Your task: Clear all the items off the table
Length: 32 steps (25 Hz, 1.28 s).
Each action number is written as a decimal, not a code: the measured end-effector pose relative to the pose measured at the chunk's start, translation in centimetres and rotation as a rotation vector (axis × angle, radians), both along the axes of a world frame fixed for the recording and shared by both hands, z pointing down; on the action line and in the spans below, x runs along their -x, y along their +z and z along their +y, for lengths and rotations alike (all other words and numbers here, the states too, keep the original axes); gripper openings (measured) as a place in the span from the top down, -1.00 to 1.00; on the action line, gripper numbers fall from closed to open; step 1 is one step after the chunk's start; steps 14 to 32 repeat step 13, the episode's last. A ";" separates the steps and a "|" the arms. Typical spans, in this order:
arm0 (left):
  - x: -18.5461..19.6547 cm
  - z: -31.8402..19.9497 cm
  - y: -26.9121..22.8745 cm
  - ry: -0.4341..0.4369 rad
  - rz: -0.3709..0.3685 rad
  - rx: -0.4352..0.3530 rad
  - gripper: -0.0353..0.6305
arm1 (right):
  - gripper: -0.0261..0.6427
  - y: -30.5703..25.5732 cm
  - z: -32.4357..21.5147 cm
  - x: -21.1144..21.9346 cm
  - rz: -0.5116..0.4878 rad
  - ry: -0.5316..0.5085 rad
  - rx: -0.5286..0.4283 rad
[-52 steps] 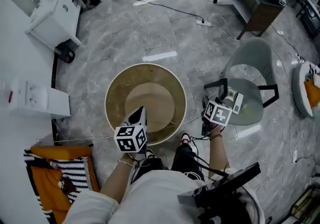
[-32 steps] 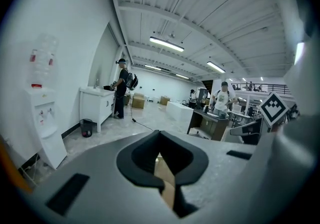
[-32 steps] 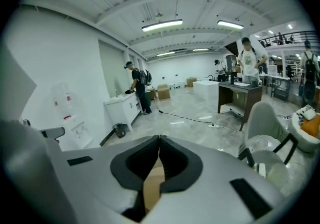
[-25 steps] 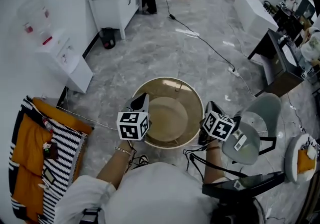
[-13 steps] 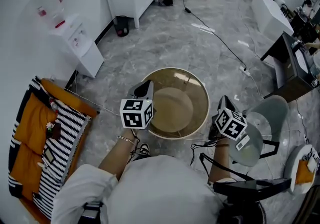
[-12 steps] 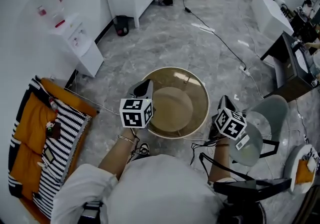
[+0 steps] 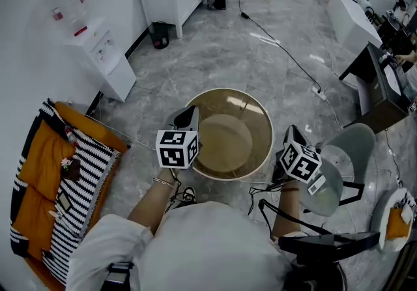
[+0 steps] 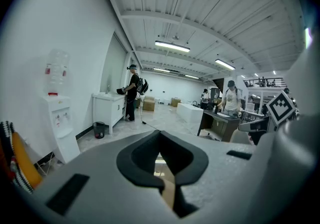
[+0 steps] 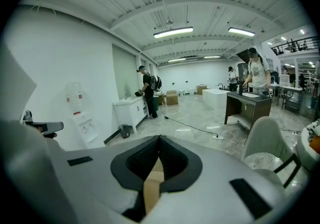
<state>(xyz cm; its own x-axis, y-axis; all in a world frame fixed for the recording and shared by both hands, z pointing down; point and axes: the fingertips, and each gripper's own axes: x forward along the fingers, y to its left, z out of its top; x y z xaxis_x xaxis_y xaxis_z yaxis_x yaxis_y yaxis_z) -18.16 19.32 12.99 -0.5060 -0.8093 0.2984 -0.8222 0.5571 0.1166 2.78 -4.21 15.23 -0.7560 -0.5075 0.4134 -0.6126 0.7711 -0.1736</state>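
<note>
**Right claw [image 7: 291,132] eases outward from a counter [image 7: 228,133] that already looks bare**

Since a second ago the left claw [image 7: 187,114] has barely shifted at the counter's left rim. The right one now sits a little further off the right rim, toward the grey chair [image 7: 342,159].

At far left in the head view, a striped throw [image 7: 78,198] lies over orange cushions, and a water dispenser [image 7: 98,55] stands against the wall behind it. The left claw comes next, with its pads pressed together and nothing between them. The round brown counter fills the middle, and its top carries nothing. No item to be cleared shows on it or in either claw. The right claw is also pressed together and empty, just beside the grey chair.

By the look of it the clearing is done, or nearly so. The next move calls for a check of the near rim, which the claws and the person's body partly hide. A claw would have to spread before taking anything found there.

Only the head view shows the counter's top. The two gripper views look out level across the room instead. They show a person [image 8: 132,92] at a white cabinet, others by a dark desk [image 9: 247,105], and the ceiling lamps. The left gripper view also catches the other claw's marker cube [image 8: 281,107] at its right edge.
</note>
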 end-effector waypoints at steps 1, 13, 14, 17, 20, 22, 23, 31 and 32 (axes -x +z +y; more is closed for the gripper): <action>0.0 0.1 0.0 0.000 0.000 0.000 0.87 | 0.85 0.0 0.1 0.1 0.001 -0.004 -0.002; -0.3 0.6 0.6 0.003 0.012 0.000 0.87 | 0.85 0.1 1.4 0.6 0.010 -0.024 -0.005; -0.3 0.6 0.6 0.003 0.012 0.000 0.87 | 0.85 0.1 1.4 0.6 0.010 -0.024 -0.005; -0.3 0.6 0.6 0.003 0.012 0.000 0.87 | 0.85 0.1 1.4 0.6 0.010 -0.024 -0.005; -0.3 0.6 0.6 0.003 0.012 0.000 0.87 | 0.85 0.1 1.4 0.6 0.010 -0.024 -0.005; -0.3 0.6 0.6 0.003 0.012 0.000 0.87 | 0.85 0.1 1.4 0.6 0.010 -0.024 -0.005; -0.3 0.6 0.6 0.003 0.012 0.000 0.87 | 0.85 0.1 1.4 0.6 0.010 -0.024 -0.005; -0.3 0.6 0.6 0.003 0.012 0.000 0.87 | 0.85 0.1 1.4 0.6 0.010 -0.024 -0.005; -0.3 0.6 0.6 0.003 0.012 0.000 0.87 | 0.85 0.1 1.4 0.6 0.010 -0.024 -0.005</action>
